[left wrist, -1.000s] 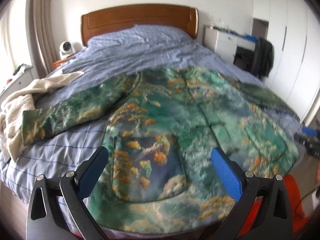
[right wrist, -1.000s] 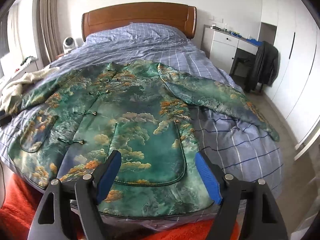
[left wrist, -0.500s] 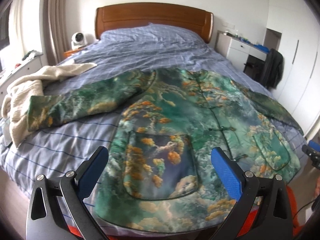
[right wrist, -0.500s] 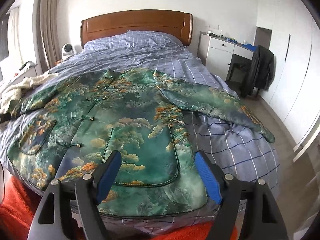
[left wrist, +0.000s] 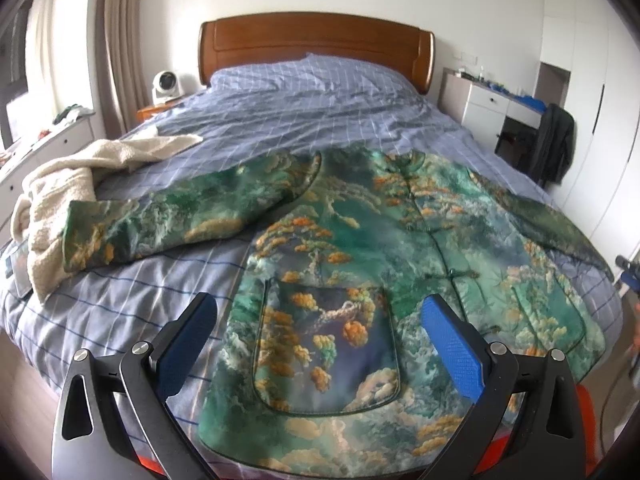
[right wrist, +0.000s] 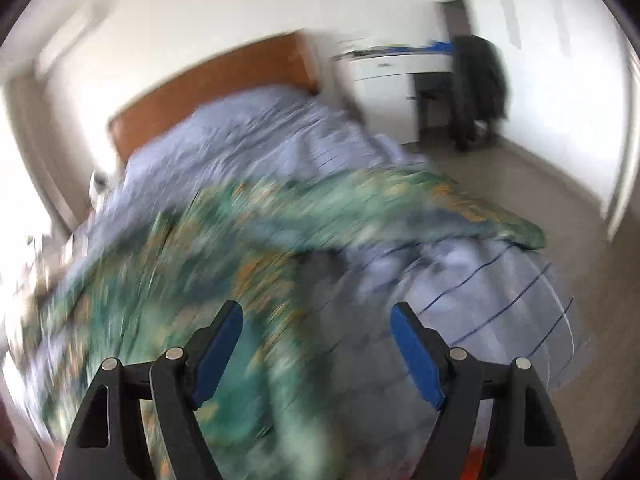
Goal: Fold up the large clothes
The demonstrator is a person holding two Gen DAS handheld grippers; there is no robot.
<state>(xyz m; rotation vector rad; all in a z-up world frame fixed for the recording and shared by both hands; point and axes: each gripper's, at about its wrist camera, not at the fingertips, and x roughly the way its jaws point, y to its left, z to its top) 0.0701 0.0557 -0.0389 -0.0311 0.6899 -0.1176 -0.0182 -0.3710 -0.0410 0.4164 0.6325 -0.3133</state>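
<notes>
A bed (left wrist: 280, 128) covered in blue checked bedding fills the room, and everything else is placed from it. To its left stand a curtain (left wrist: 116, 60) and a low white unit; a cream fleece blanket (left wrist: 80, 184) is heaped on its left edge, and a small white fan (left wrist: 166, 86) sits by the left end of the wooden headboard (left wrist: 316, 46). To the bed's right are a white desk (left wrist: 492, 102) and a dark coat (left wrist: 556, 148) hung on a chair.

Compared with half a second ago, the left wrist view has drawn back slightly and turned, so the headboard sits more centrally. The right wrist view has swung hard to the right and tilted; it is now smeared with motion blur and shows floor beside the bed.

The green brocade jacket (left wrist: 400, 248) lies spread face up on the near half of the bed, sleeves out to both sides. The left gripper (left wrist: 320, 340), fingers spread wide and holding nothing, hovers over the jacket's near hem, its left pocket between the pads. The right gripper (right wrist: 316, 344), also spread and empty, hangs above the jacket's right edge (right wrist: 248, 264), with bare bedding under its right pad.
</notes>
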